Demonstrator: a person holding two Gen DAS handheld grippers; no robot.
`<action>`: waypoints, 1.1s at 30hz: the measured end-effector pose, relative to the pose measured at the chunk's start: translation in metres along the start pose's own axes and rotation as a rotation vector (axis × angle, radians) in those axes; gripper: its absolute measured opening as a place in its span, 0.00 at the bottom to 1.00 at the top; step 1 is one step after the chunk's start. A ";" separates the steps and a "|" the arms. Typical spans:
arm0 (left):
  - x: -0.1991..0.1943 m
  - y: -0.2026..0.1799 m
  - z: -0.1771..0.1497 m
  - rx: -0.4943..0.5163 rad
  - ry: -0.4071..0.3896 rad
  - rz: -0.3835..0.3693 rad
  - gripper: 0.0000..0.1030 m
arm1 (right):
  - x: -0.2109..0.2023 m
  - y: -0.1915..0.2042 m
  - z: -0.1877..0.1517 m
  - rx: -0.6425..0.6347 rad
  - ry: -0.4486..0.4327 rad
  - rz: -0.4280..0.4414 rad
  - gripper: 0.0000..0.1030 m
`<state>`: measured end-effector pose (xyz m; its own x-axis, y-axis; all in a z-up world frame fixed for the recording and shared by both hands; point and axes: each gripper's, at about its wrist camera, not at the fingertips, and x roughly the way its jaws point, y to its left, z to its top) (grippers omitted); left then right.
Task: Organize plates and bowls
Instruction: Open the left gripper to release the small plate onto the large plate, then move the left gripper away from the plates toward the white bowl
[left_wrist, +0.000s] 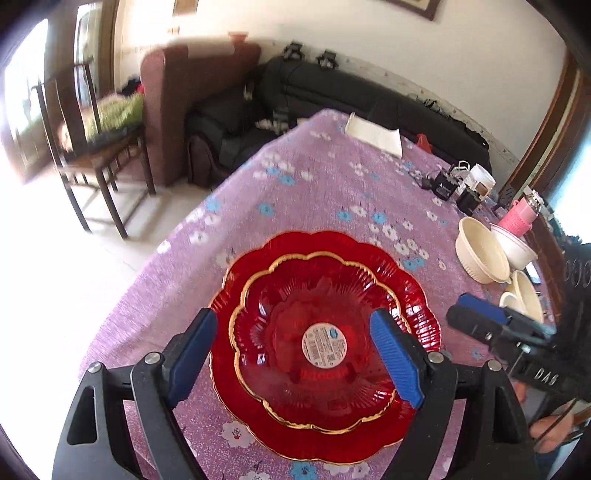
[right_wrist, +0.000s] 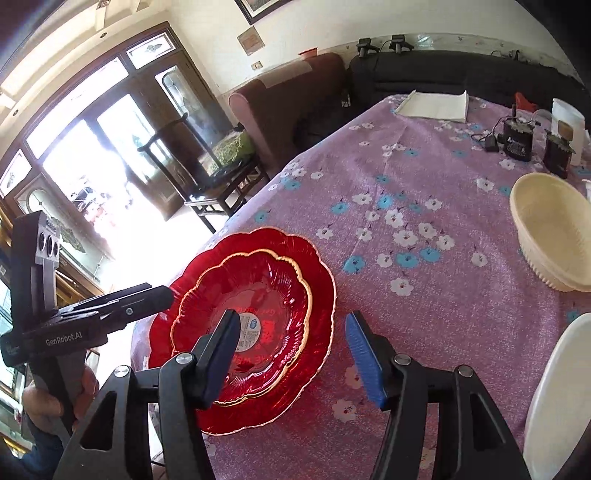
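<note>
Two red glass plates sit stacked on the purple flowered tablecloth: a smaller gold-rimmed plate (left_wrist: 295, 295) (right_wrist: 258, 288) with a round sticker rests inside a larger scalloped one (left_wrist: 258, 254) (right_wrist: 323, 295). My left gripper (left_wrist: 293, 317) hovers over the stack, open, with its blue pads clear of the glass. My right gripper (right_wrist: 291, 321) is open above the stack's right rim and holds nothing. Each gripper shows in the other's view: the right gripper (left_wrist: 480, 314) and the left gripper (right_wrist: 162, 295). A cream ribbed bowl (left_wrist: 480, 254) (right_wrist: 550, 229) stands to the right.
More white and cream bowls (left_wrist: 524, 295) cluster at the right with a pink cup (left_wrist: 517, 218); a white dish rim (right_wrist: 554, 398) sits at the lower right. Folded white paper (right_wrist: 432, 105) and black devices (right_wrist: 517, 142) lie at the far end. The table edge (right_wrist: 236, 221) runs left of the plates, a chair (right_wrist: 207, 173) beyond.
</note>
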<state>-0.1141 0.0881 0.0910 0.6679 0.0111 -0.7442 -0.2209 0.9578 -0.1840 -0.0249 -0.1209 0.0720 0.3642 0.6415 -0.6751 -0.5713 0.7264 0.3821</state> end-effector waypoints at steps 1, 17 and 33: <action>-0.003 -0.006 -0.002 0.019 -0.025 0.007 0.82 | -0.005 0.000 0.001 -0.004 -0.022 -0.017 0.62; -0.002 -0.106 -0.052 0.277 -0.162 -0.009 0.90 | -0.099 -0.046 -0.064 0.138 -0.233 -0.200 0.62; 0.020 -0.204 -0.094 0.504 -0.124 -0.074 0.90 | -0.178 -0.118 -0.134 0.271 -0.355 -0.304 0.62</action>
<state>-0.1227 -0.1344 0.0532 0.7544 -0.0574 -0.6539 0.1797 0.9762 0.1215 -0.1205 -0.3536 0.0626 0.7366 0.4022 -0.5438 -0.2082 0.8998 0.3834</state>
